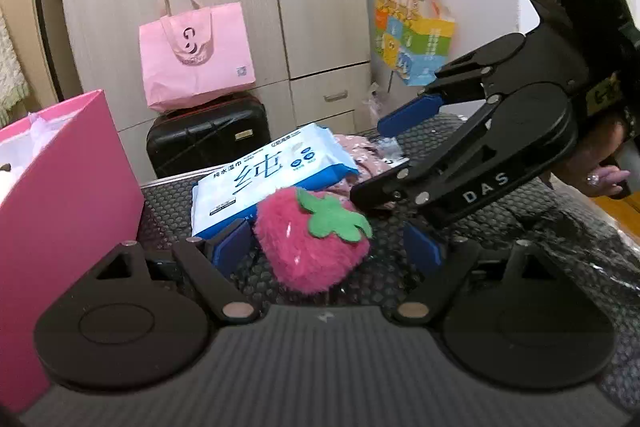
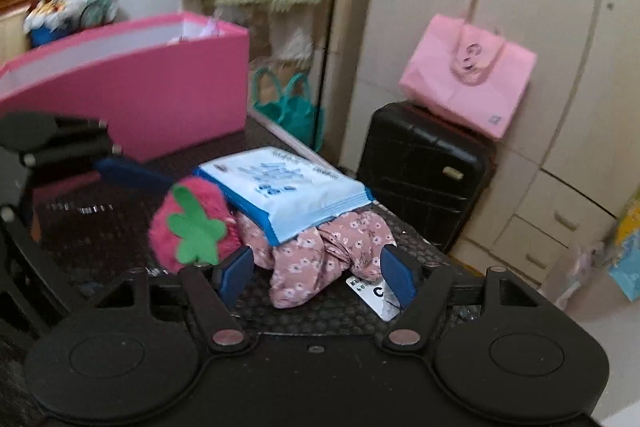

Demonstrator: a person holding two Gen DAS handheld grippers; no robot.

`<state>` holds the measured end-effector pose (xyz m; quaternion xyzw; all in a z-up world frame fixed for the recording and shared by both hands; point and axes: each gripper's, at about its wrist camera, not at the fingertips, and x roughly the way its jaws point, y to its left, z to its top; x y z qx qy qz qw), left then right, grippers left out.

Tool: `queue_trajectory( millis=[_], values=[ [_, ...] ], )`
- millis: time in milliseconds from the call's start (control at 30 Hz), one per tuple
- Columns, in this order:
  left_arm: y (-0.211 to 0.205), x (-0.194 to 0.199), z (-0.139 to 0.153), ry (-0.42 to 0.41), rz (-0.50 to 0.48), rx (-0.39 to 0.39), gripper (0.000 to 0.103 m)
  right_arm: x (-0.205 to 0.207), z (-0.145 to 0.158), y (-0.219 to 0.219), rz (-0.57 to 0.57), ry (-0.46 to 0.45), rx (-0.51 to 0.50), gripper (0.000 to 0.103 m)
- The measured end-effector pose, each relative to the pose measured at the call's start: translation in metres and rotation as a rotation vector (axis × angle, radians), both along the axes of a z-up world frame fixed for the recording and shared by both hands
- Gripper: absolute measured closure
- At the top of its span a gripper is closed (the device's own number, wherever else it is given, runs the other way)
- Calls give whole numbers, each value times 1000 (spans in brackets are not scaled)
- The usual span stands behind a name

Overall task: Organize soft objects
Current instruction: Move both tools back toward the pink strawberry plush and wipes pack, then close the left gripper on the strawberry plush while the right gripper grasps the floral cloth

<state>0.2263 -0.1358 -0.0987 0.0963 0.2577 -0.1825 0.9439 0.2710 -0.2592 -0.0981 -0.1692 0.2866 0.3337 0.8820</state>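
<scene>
A pink plush strawberry [image 1: 310,239] with a green leaf lies on the dark mat [image 1: 172,203], between the open blue fingers of my left gripper [image 1: 326,247]. It also shows in the right wrist view [image 2: 192,223]. A blue-white wet wipes pack [image 1: 268,177] leans behind it and rests on a pink floral cloth [image 2: 316,259]. My right gripper [image 2: 316,273] is open, its fingers on either side of the cloth. In the left wrist view the right gripper [image 1: 404,155] comes in from the right.
A big pink box [image 1: 60,195] stands open at the left; it also shows in the right wrist view [image 2: 132,95]. A black suitcase [image 1: 208,139] with a pink bag [image 1: 196,55] stands beyond the mat. A white label [image 2: 374,293] lies by the cloth.
</scene>
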Motion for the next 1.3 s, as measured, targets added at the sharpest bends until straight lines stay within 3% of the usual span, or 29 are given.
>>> queue_trajectory(
  millis=[133, 367, 567, 633, 700, 733, 833, 867, 1033, 1300],
  values=[
    [-4, 8, -6, -8, 7, 32, 20, 12, -5, -2, 7, -5, 43, 25],
    [-1, 11, -8, 28, 19, 6, 22, 17, -14, 1, 31, -12, 68, 15],
    [3, 17, -9, 81, 29, -27, 43, 27, -19, 6, 26, 48, 53, 13],
    [6, 17, -9, 85, 36, -44, 56, 26, -18, 8, 10, 38, 50, 14],
    [8, 16, -9, 82, 46, -49, 59, 23, -18, 10, 29, 46, 56, 27],
    [8, 15, -9, 83, 47, -53, 60, 20, -17, 10, 44, 48, 67, 41],
    [9, 8, -7, 81, 25, -58, 61, 8, -16, 13, 62, 34, 57, 68],
    [8, 5, -6, 76, 18, -58, 62, 3, -15, 13, 57, 36, 67, 72],
    [7, -10, 4, 48, -13, -48, 62, -27, -11, 13, 9, 26, 75, 81],
    [22, -37, 21, 63, -44, -133, 62, -63, 5, 12, -103, 67, 101, 82]
  ],
)
